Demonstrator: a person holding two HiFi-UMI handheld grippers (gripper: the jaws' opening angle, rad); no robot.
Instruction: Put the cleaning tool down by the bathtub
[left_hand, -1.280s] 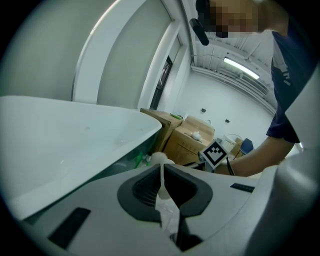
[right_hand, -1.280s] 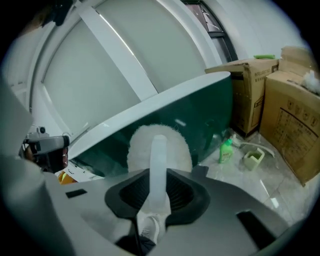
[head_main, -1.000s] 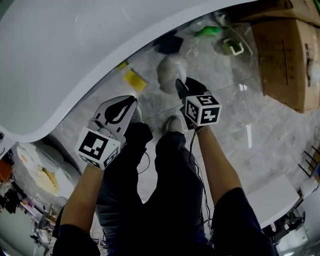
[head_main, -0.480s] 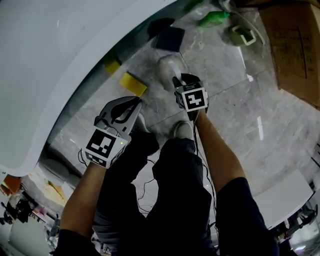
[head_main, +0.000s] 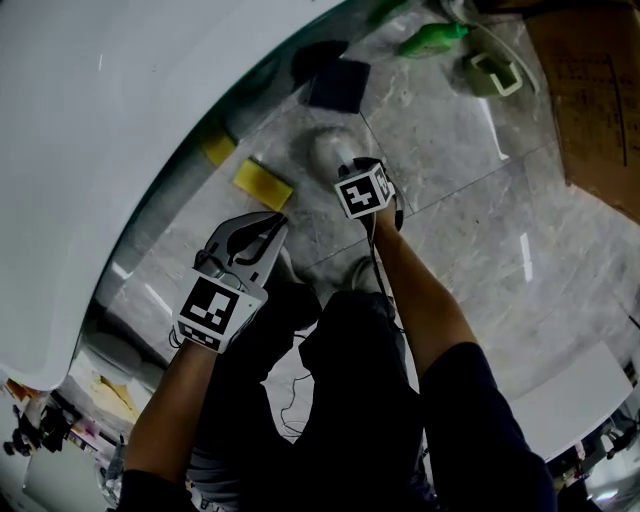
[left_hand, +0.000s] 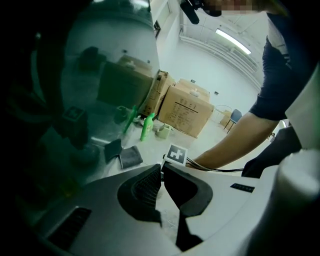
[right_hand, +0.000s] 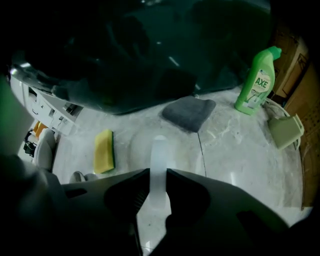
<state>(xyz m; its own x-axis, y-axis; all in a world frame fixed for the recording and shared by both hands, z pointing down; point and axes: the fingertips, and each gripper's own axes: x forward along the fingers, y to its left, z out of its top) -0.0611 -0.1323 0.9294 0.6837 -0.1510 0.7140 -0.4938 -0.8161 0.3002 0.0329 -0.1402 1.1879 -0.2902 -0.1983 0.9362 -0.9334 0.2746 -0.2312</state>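
Note:
The cleaning tool (head_main: 328, 150) is a whitish scrubber with a pale strap handle (right_hand: 158, 165). It hangs low over the marble floor just outside the white bathtub (head_main: 100, 120). My right gripper (head_main: 349, 168) is shut on that handle, and in the right gripper view the jaws of the right gripper (right_hand: 158, 174) press the strap from both sides. My left gripper (head_main: 277, 220) hovers to the left above the person's knee. In its own view the left gripper (left_hand: 161, 168) has its tips together and holds nothing.
A yellow sponge (head_main: 263, 183) lies on the floor left of the tool and a grey cloth (head_main: 339, 85) lies beyond it. A green bottle (right_hand: 257, 81) and a pale green holder (right_hand: 285, 131) stand farther right. Cardboard boxes (head_main: 600, 90) line the right side.
My right gripper has carried the tool farther from the person's body, toward the bathtub side and the grey cloth. The left gripper has barely moved.

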